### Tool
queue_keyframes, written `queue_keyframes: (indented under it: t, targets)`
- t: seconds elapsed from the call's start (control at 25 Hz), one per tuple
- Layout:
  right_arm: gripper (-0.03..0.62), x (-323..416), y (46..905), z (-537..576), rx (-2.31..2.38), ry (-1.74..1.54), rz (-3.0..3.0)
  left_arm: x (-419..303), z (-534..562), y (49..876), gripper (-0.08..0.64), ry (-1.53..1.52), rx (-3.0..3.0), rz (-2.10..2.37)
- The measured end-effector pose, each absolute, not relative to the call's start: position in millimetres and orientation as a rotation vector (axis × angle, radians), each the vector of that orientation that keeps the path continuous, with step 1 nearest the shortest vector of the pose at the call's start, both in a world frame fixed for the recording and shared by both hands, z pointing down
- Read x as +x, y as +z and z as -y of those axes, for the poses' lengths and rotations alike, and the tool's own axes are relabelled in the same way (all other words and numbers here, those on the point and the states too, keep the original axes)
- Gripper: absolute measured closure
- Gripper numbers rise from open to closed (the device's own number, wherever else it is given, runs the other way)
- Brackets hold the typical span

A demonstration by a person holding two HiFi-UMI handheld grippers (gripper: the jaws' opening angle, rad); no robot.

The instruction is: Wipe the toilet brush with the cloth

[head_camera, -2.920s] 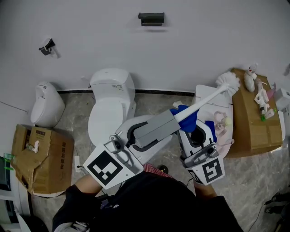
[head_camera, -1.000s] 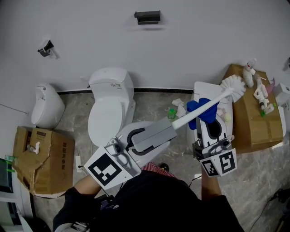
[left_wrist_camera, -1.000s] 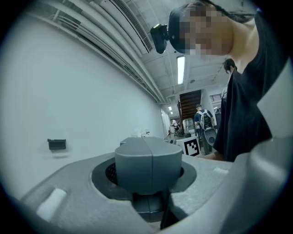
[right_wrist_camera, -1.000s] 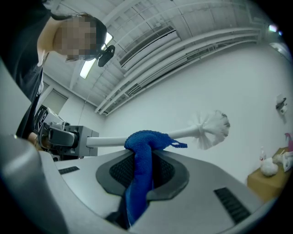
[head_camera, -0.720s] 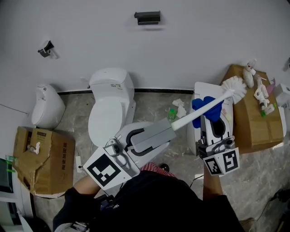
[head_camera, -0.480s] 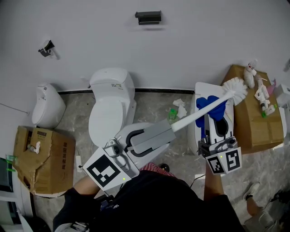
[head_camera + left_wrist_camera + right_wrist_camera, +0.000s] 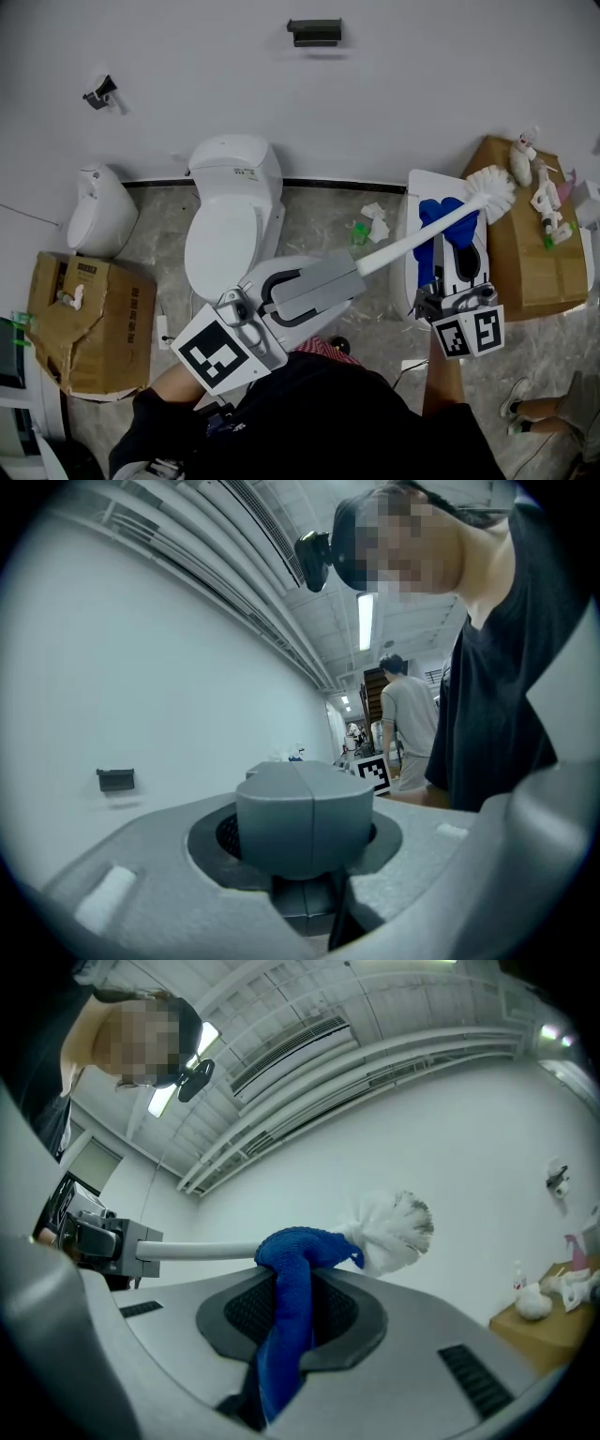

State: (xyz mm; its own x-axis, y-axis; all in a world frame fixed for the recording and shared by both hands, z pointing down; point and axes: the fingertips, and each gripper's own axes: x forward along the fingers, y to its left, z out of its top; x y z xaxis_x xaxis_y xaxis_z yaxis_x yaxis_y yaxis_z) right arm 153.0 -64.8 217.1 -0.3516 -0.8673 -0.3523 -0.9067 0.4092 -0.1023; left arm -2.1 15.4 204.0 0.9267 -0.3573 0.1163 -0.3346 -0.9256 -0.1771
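Observation:
The toilet brush has a grey handle (image 7: pixel 314 283), a white shaft (image 7: pixel 412 240) and a white bristle head (image 7: pixel 492 186). It slants up to the right, with my left gripper (image 7: pixel 300 286) shut on the handle. The handle's end fills the left gripper view (image 7: pixel 305 817) between the jaws. A blue cloth (image 7: pixel 441 217) is draped over the shaft just short of the head. My right gripper (image 7: pixel 450 242) is shut on it from below. In the right gripper view the blue cloth (image 7: pixel 292 1307) hangs over the shaft (image 7: pixel 202 1251) beside the bristle head (image 7: pixel 394 1230).
A white toilet (image 7: pixel 230 216) stands by the wall, with a small white fixture (image 7: pixel 98 211) left of it. Cardboard boxes (image 7: pixel 80 323) (image 7: pixel 525 234) flank the scene. A white fixture (image 7: pixel 411 281) lies under the right gripper. Crumpled tissue (image 7: pixel 377 223) is on the floor. A person's shoe (image 7: pixel 514 401) is at bottom right.
The right gripper has slid the blue cloth along the shaft towards the bristle head. The left gripper and the brush have stayed in place. A person's leg has entered at bottom right.

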Motion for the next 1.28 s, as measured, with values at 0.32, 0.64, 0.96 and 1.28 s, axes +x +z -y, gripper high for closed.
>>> queue_keyframes:
  t: [0.32, 0.64, 0.96, 1.28]
  targets:
    - [0.522, 163, 216, 68, -1.56, 0.157, -2.297, -2, -17, 203, 0.403, -0.217, -2.918, -0.503]
    - [0.522, 166, 216, 66, -1.569, 0.163, -2.28, -2, -18, 202, 0.403, -0.172, -2.984, -0.514]
    - [0.522, 163, 218, 68, -1.568, 0.145, -2.279, -5, -14, 197, 0.403, -0.11, -3.015, -0.512]
    - [0.523, 153, 228, 67, -1.534, 0.107, -2.306, -5, -12, 195, 0.403, -0.095, -2.997, -0.517]
